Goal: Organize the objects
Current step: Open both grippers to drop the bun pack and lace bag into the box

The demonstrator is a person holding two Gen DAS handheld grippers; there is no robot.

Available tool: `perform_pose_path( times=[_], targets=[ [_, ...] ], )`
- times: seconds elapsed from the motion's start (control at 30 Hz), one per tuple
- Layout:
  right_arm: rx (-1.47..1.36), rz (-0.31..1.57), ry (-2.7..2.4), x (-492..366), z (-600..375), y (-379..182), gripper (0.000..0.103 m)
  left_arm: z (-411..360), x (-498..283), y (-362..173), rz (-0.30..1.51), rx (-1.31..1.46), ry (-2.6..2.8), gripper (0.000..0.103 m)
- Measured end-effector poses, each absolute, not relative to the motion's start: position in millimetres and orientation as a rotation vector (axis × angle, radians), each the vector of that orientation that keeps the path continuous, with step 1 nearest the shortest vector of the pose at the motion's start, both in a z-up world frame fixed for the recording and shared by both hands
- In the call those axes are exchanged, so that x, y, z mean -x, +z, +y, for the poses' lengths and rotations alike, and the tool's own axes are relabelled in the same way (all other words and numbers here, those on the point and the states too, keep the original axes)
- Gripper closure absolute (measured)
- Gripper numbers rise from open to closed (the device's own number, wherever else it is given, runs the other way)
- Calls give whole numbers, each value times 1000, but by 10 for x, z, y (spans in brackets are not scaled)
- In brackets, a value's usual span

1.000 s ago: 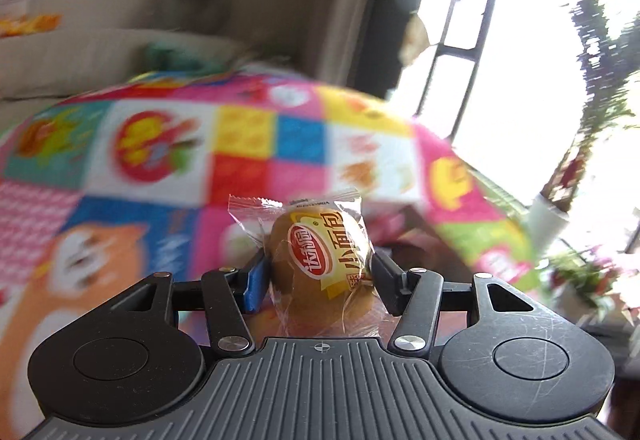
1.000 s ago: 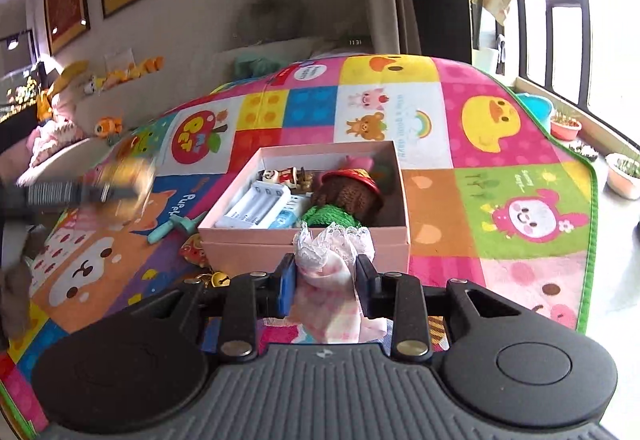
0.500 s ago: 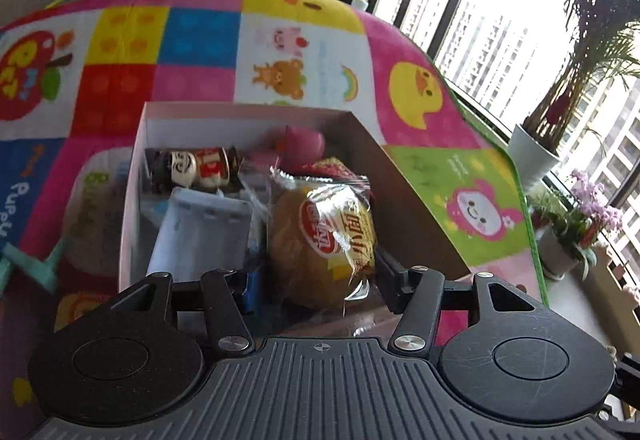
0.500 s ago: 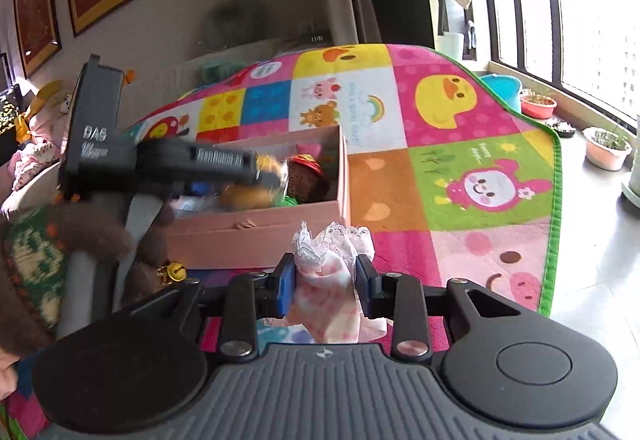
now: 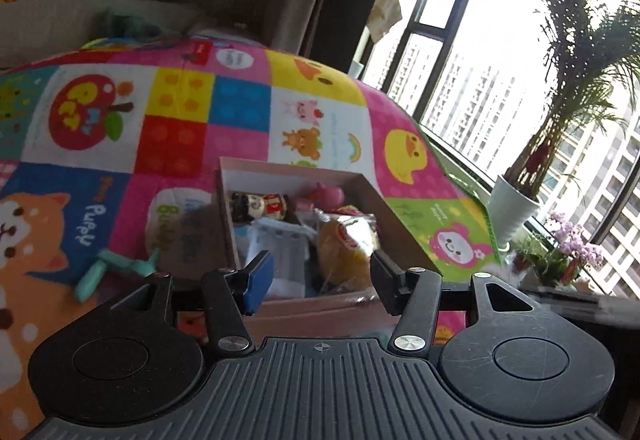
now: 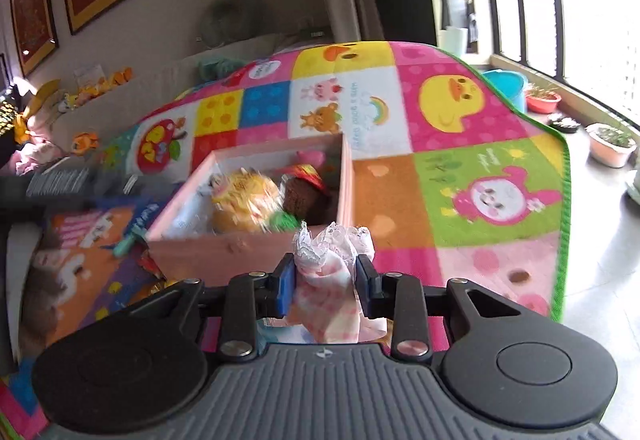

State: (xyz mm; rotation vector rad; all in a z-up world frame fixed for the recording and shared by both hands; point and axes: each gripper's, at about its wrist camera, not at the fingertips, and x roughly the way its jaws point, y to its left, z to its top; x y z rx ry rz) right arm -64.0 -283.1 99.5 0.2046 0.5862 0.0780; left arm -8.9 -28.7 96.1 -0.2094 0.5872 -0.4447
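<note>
A pink cardboard box [image 5: 404, 236] stands on the patchwork play mat [image 5: 176, 144] and holds several small things. The wrapped yellow bun [image 5: 346, 252] lies inside it, also blurred in the right wrist view [image 6: 244, 206]. My left gripper [image 5: 320, 276] is open and empty just in front of the box's near wall. My right gripper [image 6: 325, 282] is shut on a pink checked cloth with lace trim [image 6: 332, 280], held near the box [image 6: 256, 246].
A teal toy [image 5: 116, 268] lies on the mat left of the box. A brown doll with a red hat [image 6: 302, 192] and white batteries [image 5: 280, 252] sit in the box. Potted plants [image 5: 516, 208] stand by the window on the right.
My left gripper carried the bun over the box, opened and let it drop inside, then drew back. My right gripper stays shut on the cloth and has shifted slightly.
</note>
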Motion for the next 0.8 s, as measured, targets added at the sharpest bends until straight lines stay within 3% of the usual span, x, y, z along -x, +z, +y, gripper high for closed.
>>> perform_pose_path(
  times=[0.17,0.23,0.27,0.3,0.43,0.57,0.8],
  targets=[
    [-229,646,105,-23,-2744,1196,71,14,248,709,637,251,-417,45],
    [-226,718,89,-296,-2668,1169,59,111,336,627,653,251,-401,45],
    [-224,737,63,-385,-2638,1156,46,153,385,571,659,248,-389,45],
    [-220,736,42,-427,-2615,1161,44,237,424,535,663,245,-376,45],
    [-254,689,47,-411,-2623,1314,44,224,394,472,677,255,-312,45],
    [-393,792,75,-541,-2712,1227,60,364,374,419,690,301,-269,45],
    [-484,868,28,-732,-2706,857,60,322,392,407,708,260,-290,46]
  ],
)
